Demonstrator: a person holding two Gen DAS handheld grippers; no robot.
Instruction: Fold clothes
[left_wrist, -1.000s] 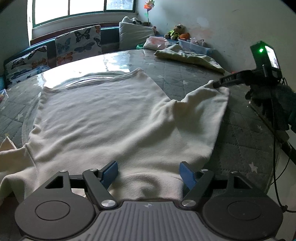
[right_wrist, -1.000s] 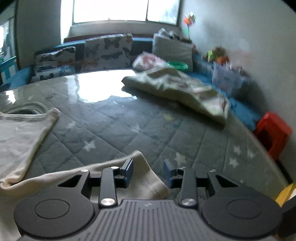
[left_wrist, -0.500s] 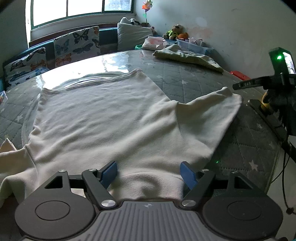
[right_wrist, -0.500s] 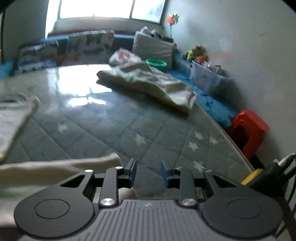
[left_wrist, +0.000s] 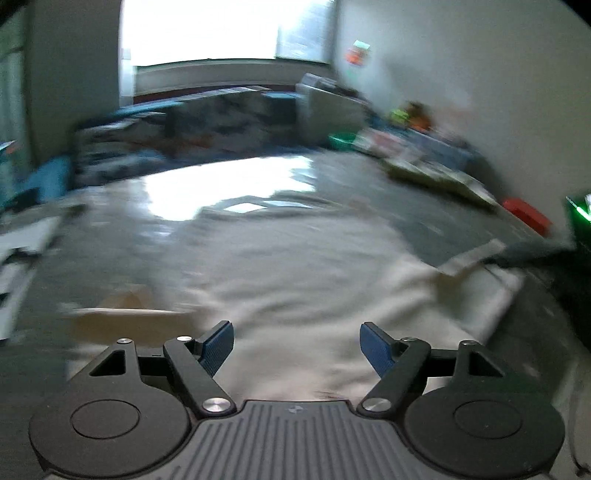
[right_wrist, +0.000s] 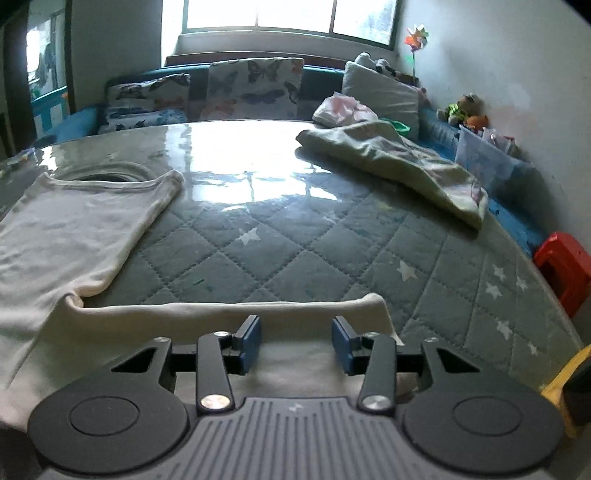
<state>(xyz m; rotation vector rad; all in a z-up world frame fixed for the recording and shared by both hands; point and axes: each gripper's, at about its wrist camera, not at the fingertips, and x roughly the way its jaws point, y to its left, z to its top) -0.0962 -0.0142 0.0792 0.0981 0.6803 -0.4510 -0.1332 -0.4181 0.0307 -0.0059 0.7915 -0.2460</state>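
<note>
Left wrist view, badly blurred: the left hand-held gripper (left_wrist: 296, 341) gapes wide over the cream garment (left_wrist: 295, 280), which lies spread flat on the quilted desk (right_wrist: 295, 251). Right hand-held gripper (right_wrist: 295, 341) is also wide, over its right sleeve (right_wrist: 229, 314). No fold seems made yet. No legible writing.

My left view's badly motion-blurred; window (left_wrist: 207, 33) blown out white. Right view's sharp, daylight from window (right_wrist: 288, 14) at back, strong glare on glossy table (right_wrist: 243, 155). Fisheye bends edges, corners go black in both.
</note>
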